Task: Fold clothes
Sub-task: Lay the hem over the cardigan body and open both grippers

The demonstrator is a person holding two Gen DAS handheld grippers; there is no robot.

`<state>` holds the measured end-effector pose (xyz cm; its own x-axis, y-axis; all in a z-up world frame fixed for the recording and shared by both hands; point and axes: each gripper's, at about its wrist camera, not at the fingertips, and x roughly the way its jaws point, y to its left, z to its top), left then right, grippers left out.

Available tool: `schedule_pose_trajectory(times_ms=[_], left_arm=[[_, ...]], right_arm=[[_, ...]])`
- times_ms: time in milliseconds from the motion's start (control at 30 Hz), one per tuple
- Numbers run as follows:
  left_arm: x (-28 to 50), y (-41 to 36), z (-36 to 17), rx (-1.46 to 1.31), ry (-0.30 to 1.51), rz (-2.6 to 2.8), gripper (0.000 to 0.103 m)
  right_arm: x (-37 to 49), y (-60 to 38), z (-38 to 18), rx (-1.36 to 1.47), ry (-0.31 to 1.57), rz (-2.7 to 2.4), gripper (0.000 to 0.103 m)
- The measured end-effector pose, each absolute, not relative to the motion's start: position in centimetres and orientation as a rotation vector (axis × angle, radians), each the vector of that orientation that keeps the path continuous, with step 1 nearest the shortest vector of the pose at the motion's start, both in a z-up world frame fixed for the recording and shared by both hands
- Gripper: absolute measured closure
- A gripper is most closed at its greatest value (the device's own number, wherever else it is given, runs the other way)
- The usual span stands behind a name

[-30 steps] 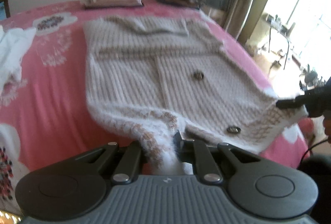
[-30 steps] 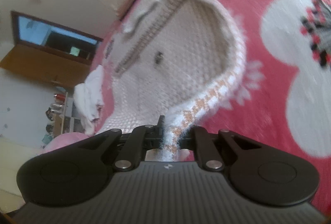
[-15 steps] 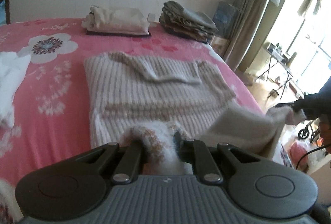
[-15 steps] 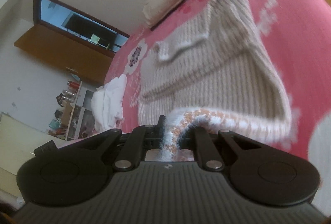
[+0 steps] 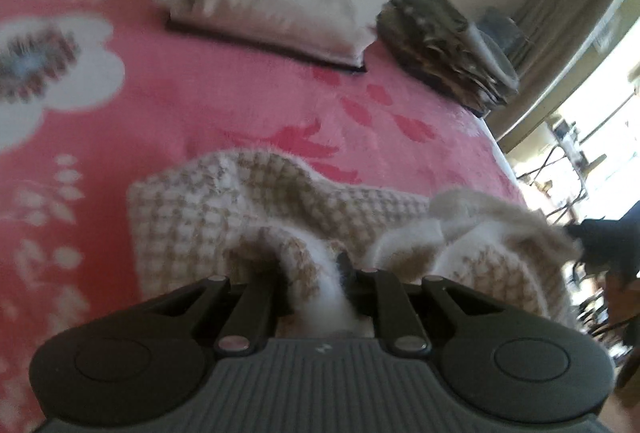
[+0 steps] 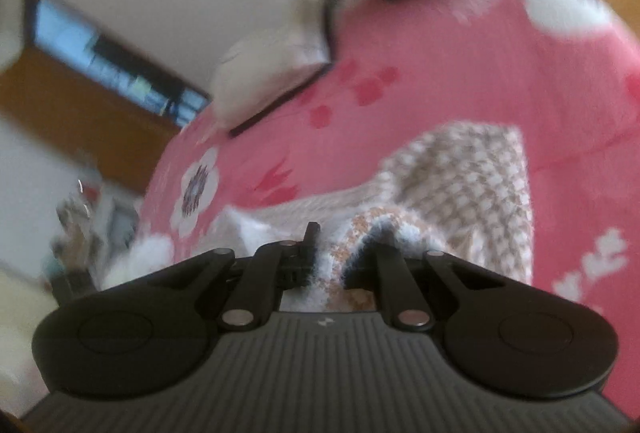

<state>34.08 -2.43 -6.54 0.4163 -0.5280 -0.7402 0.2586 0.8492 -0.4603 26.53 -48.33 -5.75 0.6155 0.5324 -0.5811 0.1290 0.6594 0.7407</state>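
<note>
A beige and white knitted cardigan (image 5: 224,201) lies on the pink floral blanket (image 5: 200,93), doubled over on itself with its checked side up. My left gripper (image 5: 316,269) is shut on the fuzzy white hem, which bunches up between the fingers. At the right edge of the left wrist view, the right gripper (image 5: 592,233) grips the other corner of the hem. In the right wrist view, my right gripper (image 6: 344,245) is shut on the orange-flecked hem, and the cardigan (image 6: 460,169) spreads out just beyond it. Both views are blurred by motion.
A folded white stack (image 5: 264,5) and a folded dark stack (image 5: 444,41) sit at the far end of the bed. The bed's right edge (image 5: 500,153) drops to the floor by a curtain and bright window. A screen (image 6: 112,61) hangs on the wall.
Both grippers have carried the hem away from the near edge toward the far end of the bed. The cardigan's lower half now lies folded over its upper half, hiding the buttons.
</note>
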Motion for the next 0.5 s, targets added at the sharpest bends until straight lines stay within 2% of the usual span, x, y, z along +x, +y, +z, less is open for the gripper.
schedule_pose_trajectory(times_ms=[100, 167, 233, 267, 333, 400, 500], left_arm=[[35.8, -1.2, -7.9, -0.462, 1.053, -0.529, 0.087], [36.5, -0.1, -8.5, -0.583, 1.065, -0.548, 0.080], [37.0, 1.6, -9.1, -0.754, 1.046, -0.540, 0.059], [37.2, 2.6, -9.1, -0.806, 1.005, -0.514, 0.055], [37.5, 4.4, -9.0, -0.886, 0.943, -0.459, 0.053], [37.2, 5.9, -8.8, -0.924, 0.911, -0.410, 0.053], [36.0, 7.9, -8.3, -0.952, 0.881, -0.352, 0.053]], right_arm=[[27.7, -50.1, -9.8, 1.023, 0.915, 0.232, 0.095], [27.5, -51.0, -10.9, 1.120, 0.890, 0.247, 0.093], [27.1, -52.0, -11.8, 1.210, 0.865, 0.266, 0.091], [26.9, -52.5, -12.2, 1.252, 0.855, 0.271, 0.088], [26.7, -53.5, -12.5, 1.324, 0.818, 0.258, 0.079], [26.0, -54.6, -12.1, 1.363, 0.743, 0.233, 0.058], [24.9, -56.1, -11.0, 1.399, 0.620, 0.196, 0.049]])
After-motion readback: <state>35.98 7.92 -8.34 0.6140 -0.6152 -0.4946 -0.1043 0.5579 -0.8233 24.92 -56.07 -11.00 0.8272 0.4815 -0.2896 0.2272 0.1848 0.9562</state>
